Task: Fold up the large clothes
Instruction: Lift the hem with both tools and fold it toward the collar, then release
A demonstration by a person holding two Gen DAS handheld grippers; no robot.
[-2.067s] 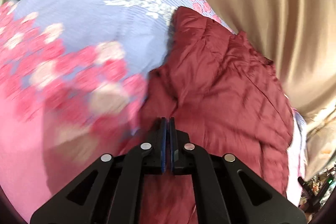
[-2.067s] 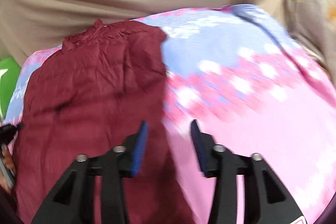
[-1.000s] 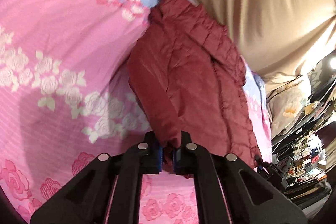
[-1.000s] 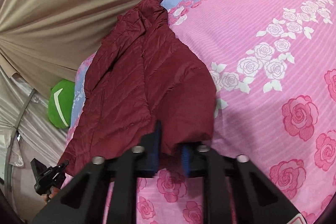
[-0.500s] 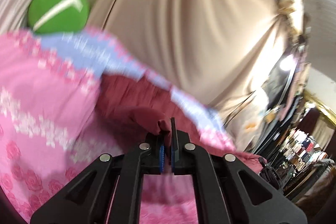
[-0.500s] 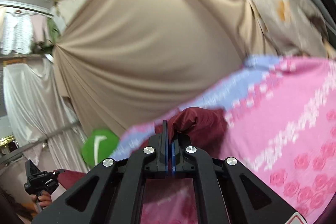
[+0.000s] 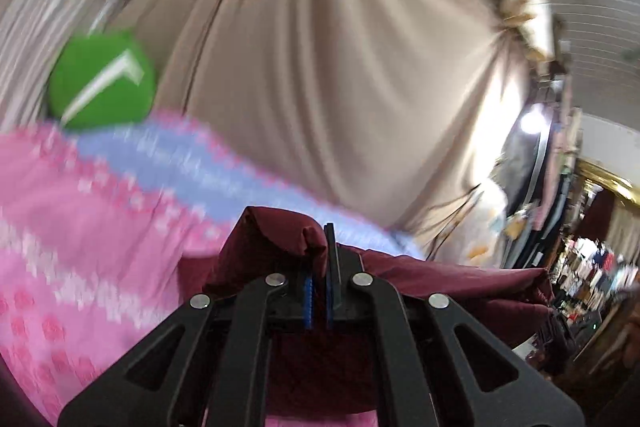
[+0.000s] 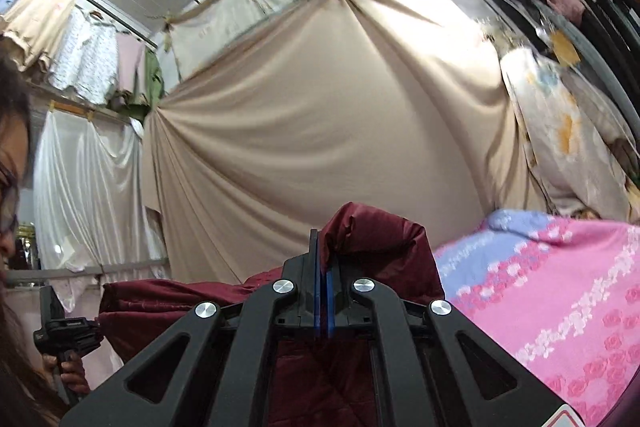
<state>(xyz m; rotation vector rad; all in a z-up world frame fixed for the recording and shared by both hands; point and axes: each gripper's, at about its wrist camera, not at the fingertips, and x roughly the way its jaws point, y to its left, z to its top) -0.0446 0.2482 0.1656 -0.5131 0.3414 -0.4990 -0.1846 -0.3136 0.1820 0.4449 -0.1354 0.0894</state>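
Starting on the left side: your left gripper [image 7: 318, 267] is clamped tight on a bunched edge of the maroon quilted jacket [image 7: 440, 277], with the fabric humped up over the fingertips. Over on the right it's the same deal, the right gripper [image 8: 322, 267] is pinched down on another corner of the jacket [image 8: 376, 239], and between the two the hem hangs stretched above the pink floral bedsheet [image 8: 560, 287]. In the right view you can even spot your left hand [image 8: 68, 367] out at the far end of the cloth.

For this step I'd keep both corners level with each other and the edge taut so the jacket hangs without a twist, then carry it over and lay it down in one smooth go. Don't ease your grip; puffy fabric like that probably slips easily.

Compared with a second ago, the jacket was lying flat on the bed with both cameras looking down at it. Now it's lifted, and you see mostly the beige curtain [image 7: 340, 67] and the green cushion [image 7: 102, 79].
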